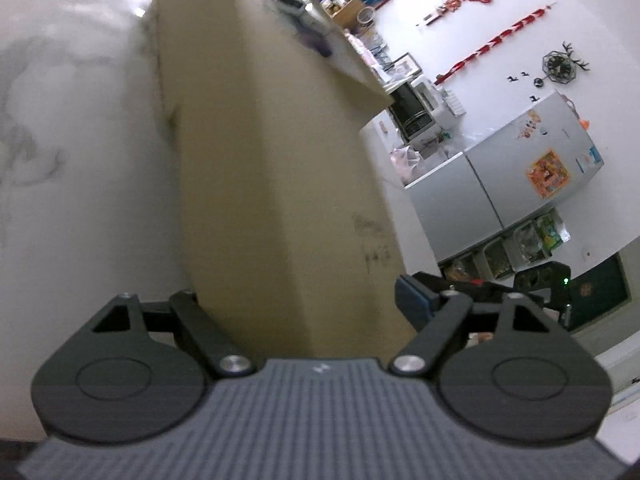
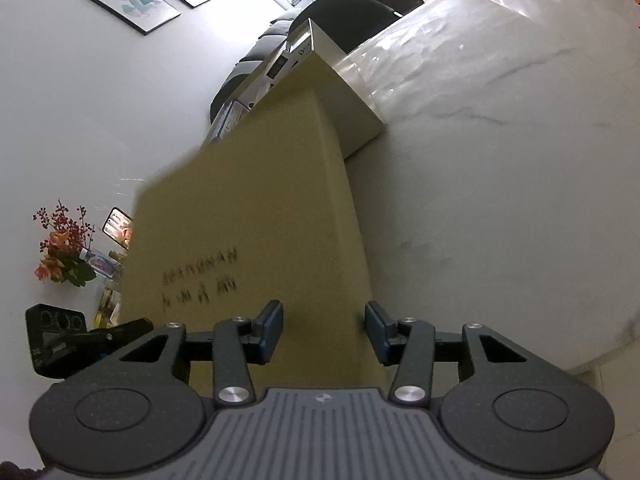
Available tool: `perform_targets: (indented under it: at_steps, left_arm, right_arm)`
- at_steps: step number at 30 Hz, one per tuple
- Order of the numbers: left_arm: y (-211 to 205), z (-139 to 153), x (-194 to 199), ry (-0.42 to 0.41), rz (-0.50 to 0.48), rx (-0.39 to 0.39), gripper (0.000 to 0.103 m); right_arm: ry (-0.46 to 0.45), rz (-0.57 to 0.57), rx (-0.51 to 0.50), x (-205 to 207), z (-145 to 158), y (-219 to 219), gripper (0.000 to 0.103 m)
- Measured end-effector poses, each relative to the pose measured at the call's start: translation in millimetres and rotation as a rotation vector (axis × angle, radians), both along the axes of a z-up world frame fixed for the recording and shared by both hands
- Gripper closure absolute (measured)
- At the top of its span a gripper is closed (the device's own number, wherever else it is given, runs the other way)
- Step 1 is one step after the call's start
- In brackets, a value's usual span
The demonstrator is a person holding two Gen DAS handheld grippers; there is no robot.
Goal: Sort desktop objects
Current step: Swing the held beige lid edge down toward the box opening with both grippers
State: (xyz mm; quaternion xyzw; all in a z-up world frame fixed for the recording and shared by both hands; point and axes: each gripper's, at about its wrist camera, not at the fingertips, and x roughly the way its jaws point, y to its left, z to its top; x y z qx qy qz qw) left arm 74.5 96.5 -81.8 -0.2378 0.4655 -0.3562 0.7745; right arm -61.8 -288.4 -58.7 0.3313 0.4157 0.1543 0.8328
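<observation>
**Box between both grippers on the marble table**

The cardboard box [image 1: 280, 184] is lying on the white marble table [image 1: 80, 160], its long side running away from both cameras. The left gripper [image 1: 304, 308] is straddling the box's near end, jaws standing wide; whether the pads are touching cannot be told. The right gripper [image 2: 324, 332] is hovering over the box with jaws partly apart, gripping nothing. A fridge [image 1: 520, 168] is standing beyond.

A box [image 2: 256, 216] is set on the tabletop [image 2: 500, 200], along its edge. A smaller box [image 2: 356, 92] is placed just behind it, at the far end.
</observation>
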Motion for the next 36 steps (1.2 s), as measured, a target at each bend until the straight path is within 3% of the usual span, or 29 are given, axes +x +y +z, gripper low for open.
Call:
perform_targets:
  at_steps: [9, 16, 22, 36]
  left_arm:
    - [18, -22, 7, 0.063, 0.004, -0.031, 0.021]
    - [12, -9, -2, 0.005, 0.02, -0.002, 0.019]
    - [8, 9, -11, -0.066, 0.006, 0.039, 0.019]
    - [14, 0, -32, -0.009, -0.059, 0.056, 0.017]
  right_arm:
    - [-0.023, 0.016, 0.074, 21, -26, -4, 0.047]
    - [-0.025, 0.036, 0.073, 30, -30, 0, 0.047]
    - [-0.028, 0.036, 0.054, 14, -25, 7, 0.047]
    - [-0.029, 0.018, 0.02, -44, -19, 23, 0.047]
